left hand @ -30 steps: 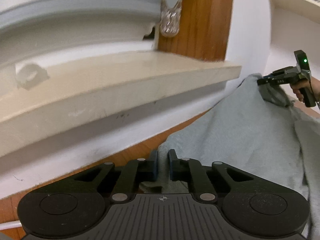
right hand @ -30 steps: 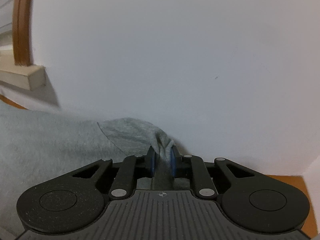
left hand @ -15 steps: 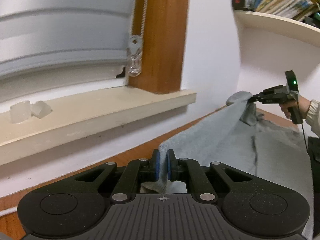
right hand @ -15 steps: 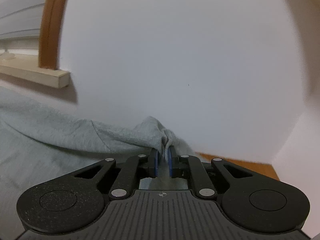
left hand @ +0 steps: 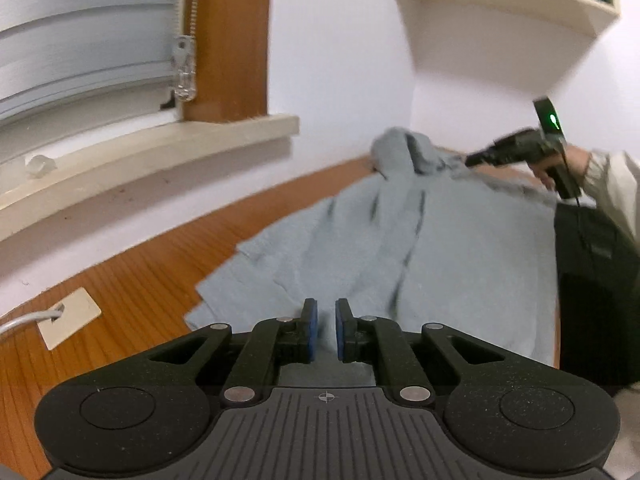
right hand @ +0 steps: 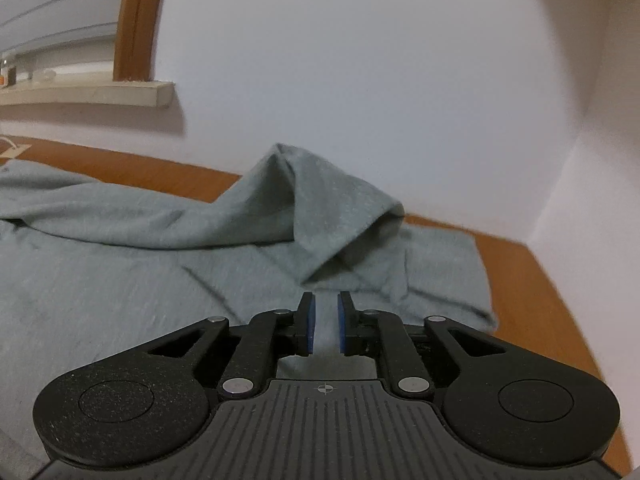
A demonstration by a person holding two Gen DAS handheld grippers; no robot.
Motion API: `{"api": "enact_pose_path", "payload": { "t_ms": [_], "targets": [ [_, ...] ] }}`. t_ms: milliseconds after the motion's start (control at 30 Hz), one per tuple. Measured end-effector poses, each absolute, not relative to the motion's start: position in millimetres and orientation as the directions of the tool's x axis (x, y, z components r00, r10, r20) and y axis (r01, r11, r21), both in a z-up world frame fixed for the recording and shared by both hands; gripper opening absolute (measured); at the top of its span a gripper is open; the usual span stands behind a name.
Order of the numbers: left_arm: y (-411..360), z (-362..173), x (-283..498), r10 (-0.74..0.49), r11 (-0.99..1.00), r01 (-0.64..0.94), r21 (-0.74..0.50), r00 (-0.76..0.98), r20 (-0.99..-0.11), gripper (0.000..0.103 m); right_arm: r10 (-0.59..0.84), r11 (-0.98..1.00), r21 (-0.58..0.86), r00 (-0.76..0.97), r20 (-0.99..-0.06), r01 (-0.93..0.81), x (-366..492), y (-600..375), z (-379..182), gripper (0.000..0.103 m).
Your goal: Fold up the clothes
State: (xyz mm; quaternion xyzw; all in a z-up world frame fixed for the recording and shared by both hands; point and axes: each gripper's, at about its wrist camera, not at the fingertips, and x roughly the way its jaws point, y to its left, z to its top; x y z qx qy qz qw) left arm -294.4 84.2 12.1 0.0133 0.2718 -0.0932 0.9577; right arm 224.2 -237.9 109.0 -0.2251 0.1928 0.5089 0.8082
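A grey T-shirt (left hand: 380, 240) lies spread on the wooden table (left hand: 132, 288), its far part folded back toward me. My left gripper (left hand: 326, 308) hovers over the shirt's near edge. Its jaws are opening, and only the flat cloth below shows through the narrow gap. My right gripper (right hand: 326, 300) is also opening, just behind a raised hump of fabric (right hand: 320, 208) on the shirt (right hand: 120, 272); nothing is pinched between its pads. In the left wrist view the right gripper (left hand: 470, 159) is blurred, held in a hand (left hand: 576, 160) at the shirt's far end.
A white wall runs along the back of the table, with a windowsill (left hand: 160, 152) and blinds at the left. A shelf (left hand: 500, 4) hangs above the far corner. A white cable plate (left hand: 70, 318) lies left of the shirt. Bare wood (right hand: 532, 292) shows right of the shirt.
Both grippers pulled back from the wall, carrying the shirt's far edge over toward me. Their pads, shut on cloth before, now stand apart, and the cloth has dropped onto the shirt.
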Motion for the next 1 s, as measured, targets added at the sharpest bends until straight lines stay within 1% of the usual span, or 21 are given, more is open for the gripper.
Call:
{"api": "enact_pose_path", "payload": {
  "t_ms": [33,67,100,133,167,200,233,267,333,367,500,600,667,733,900,933,967,1000],
  "targets": [
    [84.8,12.0,-294.2,-0.171,0.983,0.182,-0.031,0.832,-0.528,0.016,0.739,0.377,-0.164,0.403,-0.54,-0.911,219.8,-227.7,109.3,0.022],
    [86.5,12.6,-293.4,-0.166,0.984,0.174,-0.036,0.831,-0.531,0.022,0.745,0.378,-0.161,0.403,-0.532,-0.912,215.2,-221.1,112.1,0.028],
    [88.6,13.5,-292.4,-0.16,0.985,0.165,-0.039,0.831,-0.532,0.025,0.752,0.376,-0.151,0.396,-0.526,-0.914,214.6,-218.5,116.4,0.03],
    [91.3,14.6,-291.5,-0.149,0.988,0.15,-0.042,0.834,-0.531,0.033,0.761,0.373,-0.139,0.389,-0.52,-0.917,215.2,-216.4,121.0,0.034],
    [94.6,16.2,-291.4,-0.136,0.99,0.132,-0.046,0.838,-0.528,0.036,0.766,0.373,-0.127,0.382,-0.517,-0.919,211.7,-210.4,120.0,0.042],
    [98.3,17.5,-291.1,-0.123,0.992,0.112,-0.054,0.843,-0.524,0.038,0.771,0.373,-0.115,0.377,-0.514,-0.921,207.2,-203.3,117.4,0.046],
    [102.1,18.5,-290.4,-0.111,0.994,0.092,-0.062,0.847,-0.52,0.041,0.775,0.374,-0.103,0.371,-0.511,-0.922,202.6,-196.3,114.9,0.054],
    [106.4,19.1,-288.7,-0.102,0.995,0.074,-0.074,0.849,-0.519,0.047,0.78,0.374,-0.091,0.366,-0.508,-0.923,198.0,-189.2,112.3,0.06],
    [115.5,19.7,-284.4,-0.088,0.994,0.042,-0.099,0.851,-0.518,0.053,0.785,0.371,-0.069,0.352,-0.511,-0.926,192.9,-180.1,106.5,0.068],
    [120.3,19.1,-280.2,-0.078,0.993,0.022,-0.112,0.85,-0.522,0.053,0.781,0.372,-0.065,0.35,-0.517,-0.926,193.6,-178.7,103.3,0.072],
    [142.3,11.9,-256.4,-0.045,0.981,-0.072,-0.183,0.825,-0.564,0.053,0.762,0.392,-0.05,0.354,-0.543,-0.919,200.4,-173.8,90.3,0.08],
    [159.3,6.6,-243.3,-0.079,0.951,-0.114,-0.289,0.811,-0.58,0.047,0.744,0.407,-0.05,0.363,-0.561,-0.912,200.7,-172.4,89.2,0.086],
    [163.8,4.4,-239.0,-0.102,0.933,-0.126,-0.336,0.805,-0.584,0.044,0.732,0.416,-0.052,0.368,-0.573,-0.908,200.5,-171.5,88.9,0.091],
    [164.4,2.6,-234.9,-0.114,0.924,-0.132,-0.359,0.8,-0.588,0.043,0.72,0.426,-0.053,0.374,-0.585,-0.903,200.4,-170.6,88.6,0.094],
    [160.5,-0.7,-227.0,-0.118,0.913,-0.15,-0.379,0.794,-0.596,0.042,0.713,0.444,-0.026,0.371,-0.595,-0.896,202.7,-168.0,86.4,0.096],
    [159.8,-1.2,-225.5,-0.119,0.91,-0.152,-0.385,0.795,-0.595,0.036,0.712,0.446,-0.029,0.374,-0.594,-0.894,201.8,-167.5,86.3,0.097],
    [159.1,-1.6,-224.8,-0.114,0.911,-0.155,-0.383,0.796,-0.595,0.027,0.71,0.448,-0.037,0.38,-0.592,-0.893,199.7,-166.5,86.1,0.097],
    [158.4,-1.8,-224.5,-0.107,0.913,-0.159,-0.377,0.797,-0.594,0.023,0.709,0.448,-0.047,0.387,-0.59,-0.893,197.7,-166.4,86.5,0.097]
  ]
}}
